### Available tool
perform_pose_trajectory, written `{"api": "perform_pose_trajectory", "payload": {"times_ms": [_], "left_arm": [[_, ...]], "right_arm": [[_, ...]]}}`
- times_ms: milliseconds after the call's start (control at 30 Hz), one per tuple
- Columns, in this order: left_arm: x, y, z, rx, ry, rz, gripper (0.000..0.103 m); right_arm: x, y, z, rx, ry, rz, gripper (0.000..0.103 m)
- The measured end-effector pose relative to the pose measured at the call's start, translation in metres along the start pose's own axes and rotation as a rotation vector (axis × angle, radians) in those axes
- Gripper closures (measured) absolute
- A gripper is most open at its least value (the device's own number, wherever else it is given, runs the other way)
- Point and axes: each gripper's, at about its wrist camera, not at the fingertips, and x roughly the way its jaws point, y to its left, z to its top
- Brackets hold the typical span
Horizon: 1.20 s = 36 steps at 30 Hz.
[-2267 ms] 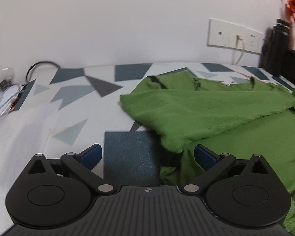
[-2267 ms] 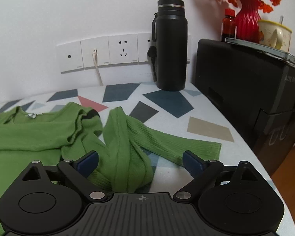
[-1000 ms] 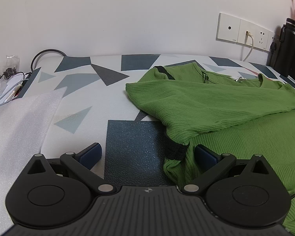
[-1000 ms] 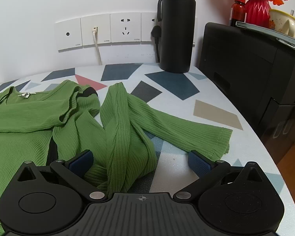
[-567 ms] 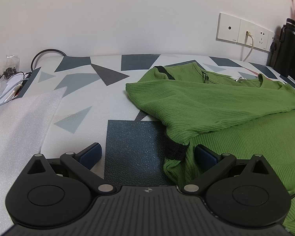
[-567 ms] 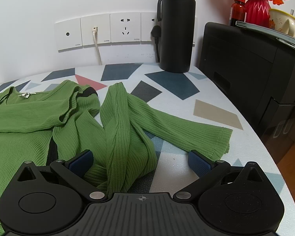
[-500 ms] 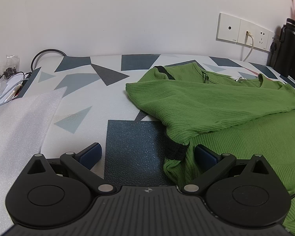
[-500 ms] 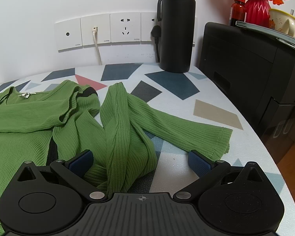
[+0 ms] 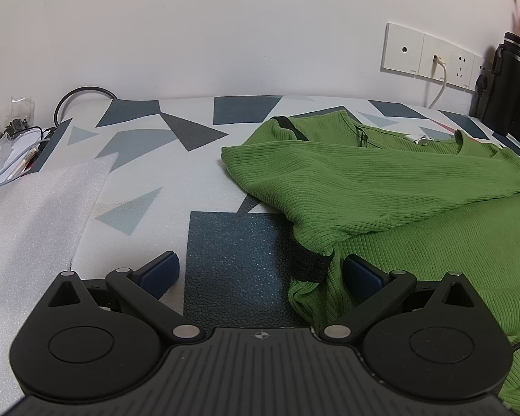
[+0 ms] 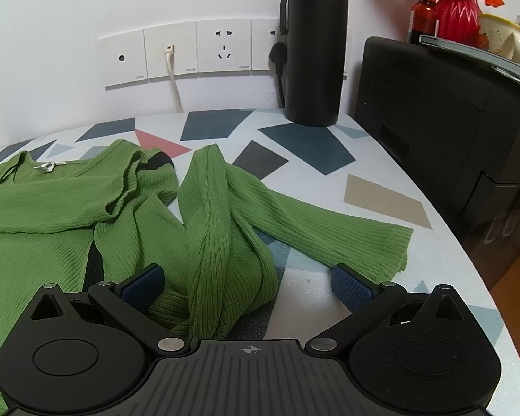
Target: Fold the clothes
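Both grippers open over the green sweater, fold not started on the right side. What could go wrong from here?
1. The right sleeve is twisted and bunched between the right gripper jaws; closing here may grab several layers and fold in the twist.
2. Swinging that sleeve could hit the black bottle at the table's back edge.
3. The left gripper straddles the sweater edge by its black trim; it may pinch only one layer.
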Motion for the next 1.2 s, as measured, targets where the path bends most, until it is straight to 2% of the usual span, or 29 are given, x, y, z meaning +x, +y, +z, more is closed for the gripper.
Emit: {"api": "perform_pose_trajectory", "payload": {"times_ms": [233, 267, 367, 433, 533, 733, 800, 833, 867, 900, 933, 1000, 1067, 1200], "left_arm": [[0.0, 0.001, 0.0, -0.001, -0.001, -0.001, 0.0], [0.0, 0.001, 0.0, -0.001, -0.001, -0.002, 0.0], [0.0, 0.001, -0.001, -0.001, -0.001, -0.002, 0.0], [0.0, 0.001, -0.001, -0.001, -0.001, -0.002, 0.0], [0.0, 0.001, -0.001, -0.001, -0.001, -0.003, 0.0], [0.0, 0.0, -0.001, -0.001, -0.001, -0.003, 0.0], [0.0, 0.0, -0.001, -0.001, -0.001, -0.003, 0.001], [0.0, 0.0, -0.001, -0.001, -0.001, -0.003, 0.0], [0.0, 0.0, -0.001, -0.001, -0.001, -0.003, 0.0], [0.0, 0.0, -0.001, -0.001, -0.001, -0.003, 0.0], [0.0, 0.0, -0.001, -0.002, -0.001, -0.003, 0.0], [0.0, 0.0, -0.001, -0.001, -0.001, -0.003, 0.0], [0.0, 0.0, -0.001, -0.001, -0.001, -0.003, 0.0], [0.0, 0.0, -0.001, -0.001, -0.001, -0.003, 0.0]], "right_arm": [[-0.006, -0.005, 0.008, 0.013, 0.058, 0.049, 0.001], [-0.009, -0.009, 0.01, 0.034, 0.053, 0.067, 0.001], [-0.028, -0.027, 0.023, 0.145, -0.048, 0.092, 0.002], [-0.037, -0.041, 0.033, 0.223, -0.102, 0.058, 0.005], [-0.032, -0.056, 0.042, 0.274, -0.081, 0.001, 0.01], [0.0, -0.059, 0.039, 0.19, 0.0, -0.082, 0.013], [0.009, -0.057, 0.034, 0.175, 0.022, -0.088, 0.029], [0.012, -0.058, 0.032, 0.172, 0.029, -0.092, 0.032], [0.011, -0.056, 0.029, 0.159, 0.012, -0.1, 0.04], [0.011, -0.055, 0.027, 0.141, 0.005, -0.099, 0.055], [0.009, -0.054, 0.026, 0.136, 0.004, -0.091, 0.063], [0.005, -0.052, 0.025, 0.139, 0.005, -0.051, 0.096], [-0.001, -0.051, 0.023, 0.158, 0.01, 0.016, 0.096], [-0.02, -0.029, 0.018, 0.078, -0.001, 0.088, 0.096]]}}
